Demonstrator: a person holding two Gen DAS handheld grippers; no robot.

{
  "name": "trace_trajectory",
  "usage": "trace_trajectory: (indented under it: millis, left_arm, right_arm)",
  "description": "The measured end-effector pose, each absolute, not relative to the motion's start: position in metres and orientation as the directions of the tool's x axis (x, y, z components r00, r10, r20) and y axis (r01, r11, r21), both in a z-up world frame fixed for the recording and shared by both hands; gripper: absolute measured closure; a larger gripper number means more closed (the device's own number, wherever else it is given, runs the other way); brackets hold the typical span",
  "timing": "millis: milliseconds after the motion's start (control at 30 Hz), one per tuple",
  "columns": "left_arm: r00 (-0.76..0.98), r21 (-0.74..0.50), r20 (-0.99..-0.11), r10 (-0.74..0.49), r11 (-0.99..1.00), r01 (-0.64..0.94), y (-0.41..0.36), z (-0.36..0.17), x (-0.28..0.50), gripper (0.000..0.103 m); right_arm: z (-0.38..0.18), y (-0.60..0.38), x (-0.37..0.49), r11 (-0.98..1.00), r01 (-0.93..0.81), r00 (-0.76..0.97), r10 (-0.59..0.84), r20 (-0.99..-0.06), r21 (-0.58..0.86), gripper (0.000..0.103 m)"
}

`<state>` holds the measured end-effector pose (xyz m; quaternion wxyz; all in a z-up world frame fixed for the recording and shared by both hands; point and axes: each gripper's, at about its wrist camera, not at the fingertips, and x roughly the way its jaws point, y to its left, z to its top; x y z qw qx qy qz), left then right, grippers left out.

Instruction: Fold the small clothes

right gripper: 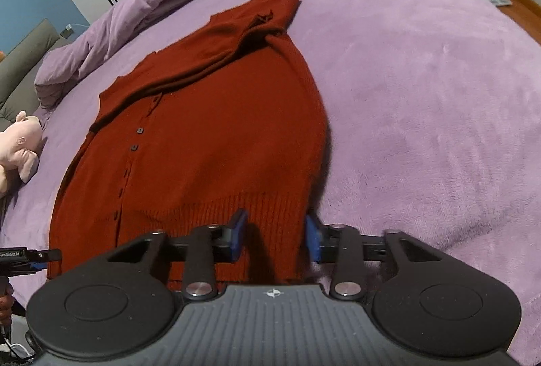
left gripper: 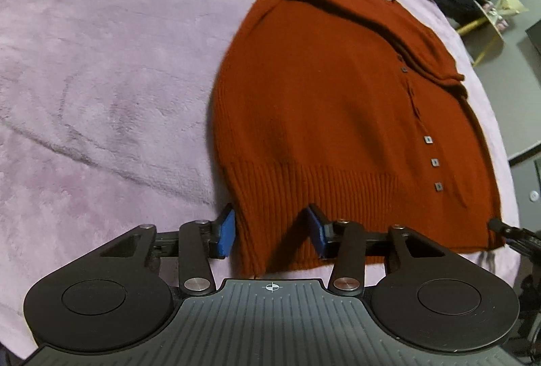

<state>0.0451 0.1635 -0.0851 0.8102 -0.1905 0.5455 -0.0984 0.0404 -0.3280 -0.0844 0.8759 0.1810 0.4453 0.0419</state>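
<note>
Rust knit cardigan [left gripper: 324, 115] hem between both spread hand-held grippers ("GenRobot.AI" [right gripper: 13, 254] label).

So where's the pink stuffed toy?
In the right wrist view, the pink stuffed toy lies at the far left edge on the purple blanket, left of the rust-red knitted cardigan.

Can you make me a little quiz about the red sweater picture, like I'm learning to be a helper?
1. True or false: the cardigan lies on a green blanket.
2. Which part of the cardigan sits inside the right claw? A: collar. B: ribbed hem. C: sleeve cuff.
3. Fill in: the cardigan's buttons are ____ shaped.

Key: 1 false, the blanket is purple. 2 B. 3 square.
</note>
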Motion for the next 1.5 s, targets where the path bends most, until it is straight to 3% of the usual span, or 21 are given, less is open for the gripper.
trace_trajectory:
  millis: [100,200,333,433,567,667,900,967,1033,1067,1100,1133,1200,1367,1400,1467,1500]
  left_arm:
    - [0.365,-0.464,-0.836,-0.411,0.883,-0.069,0.171,-0.089,0.05,0.069]
    - [0.353,-0.505,-0.819,-0.453,0.861,-0.067,0.173,-0.093,0.049,0.09]
    - [0.381,-0.513,-0.805,-0.456,0.856,-0.06,0.171,-0.086,0.05,0.095]
    - [0.45,-0.574,-0.745,-0.493,0.817,-0.054,0.174,-0.065,0.053,0.096]
    - [0.583,-0.586,-0.66,-0.474,0.81,-0.005,0.176,-0.023,0.081,0.096]
    - [0.665,-0.501,-0.635,-0.394,0.865,0.035,0.165,-0.003,0.113,0.096]
    - [0.711,-0.35,-0.672,-0.204,0.935,-0.063,0.14,-0.021,0.178,0.094]
    - [0.697,-0.337,-0.69,-0.195,0.939,-0.072,0.142,-0.032,0.187,0.086]
    - [0.698,-0.351,-0.679,-0.226,0.935,-0.039,0.148,-0.04,0.189,0.059]
    - [0.702,-0.349,-0.668,-0.247,0.937,-0.002,0.151,-0.042,0.185,0.052]
    - [0.705,-0.333,-0.661,-0.255,0.943,0.029,0.154,-0.045,0.184,0.047]
    - [0.704,-0.31,-0.664,-0.252,0.95,0.047,0.158,-0.049,0.185,0.047]
    - [0.675,-0.269,-0.696,-0.245,0.961,0.071,0.162,-0.058,0.188,0.047]
    - [0.629,-0.268,-0.731,-0.263,0.959,0.089,0.156,-0.073,0.205,0.047]
    - [0.629,-0.27,-0.73,-0.268,0.958,0.095,0.152,-0.074,0.209,0.051]
    - [0.632,-0.259,-0.727,-0.268,0.96,0.11,0.143,-0.074,0.213,0.059]
    - [0.635,-0.238,-0.727,-0.26,0.964,0.122,0.137,-0.073,0.214,0.069]
  right_arm:
    - [-0.087,-0.333,0.038,0.923,0.09,0.586,0.255,-0.769,0.375,0.086]
    - [-0.092,-0.338,0.038,0.899,0.101,0.582,0.294,-0.758,0.426,0.097]
    - [-0.097,-0.35,0.037,0.827,0.142,0.591,0.37,-0.717,0.544,0.098]
    - [-0.098,-0.359,0.036,0.758,0.166,0.609,0.424,-0.67,0.631,0.098]
    - [-0.085,-0.366,0.053,0.693,0.136,0.664,0.467,-0.584,0.708,0.098]
    - [-0.069,-0.361,0.083,0.702,0.102,0.704,0.45,-0.549,0.705,0.098]
    - [-0.052,-0.323,0.169,0.865,0.074,0.767,0.268,-0.582,0.496,0.098]
    - [-0.058,-0.319,0.19,0.901,0.103,0.752,0.206,-0.626,0.421,0.096]
    - [-0.061,-0.321,0.204,0.928,0.137,0.728,0.144,-0.67,0.348,0.091]
    - [-0.06,-0.324,0.205,0.935,0.139,0.735,0.122,-0.667,0.325,0.087]
    - [-0.06,-0.327,0.203,0.943,0.125,0.749,0.113,-0.653,0.308,0.073]
    - [-0.06,-0.33,0.202,0.952,0.106,0.761,0.109,-0.64,0.288,0.06]
    - [-0.064,-0.336,0.201,0.96,0.057,0.759,0.137,-0.637,0.275,0.052]
    - [-0.08,-0.328,0.213,0.977,-0.032,0.708,0.17,-0.685,0.209,0.053]
    - [-0.081,-0.323,0.216,0.983,-0.051,0.71,0.161,-0.686,0.178,0.054]
    - [-0.082,-0.313,0.218,0.987,-0.082,0.714,0.157,-0.683,0.142,0.066]
    - [-0.083,-0.309,0.219,0.988,-0.095,0.715,0.154,-0.682,0.124,0.078]
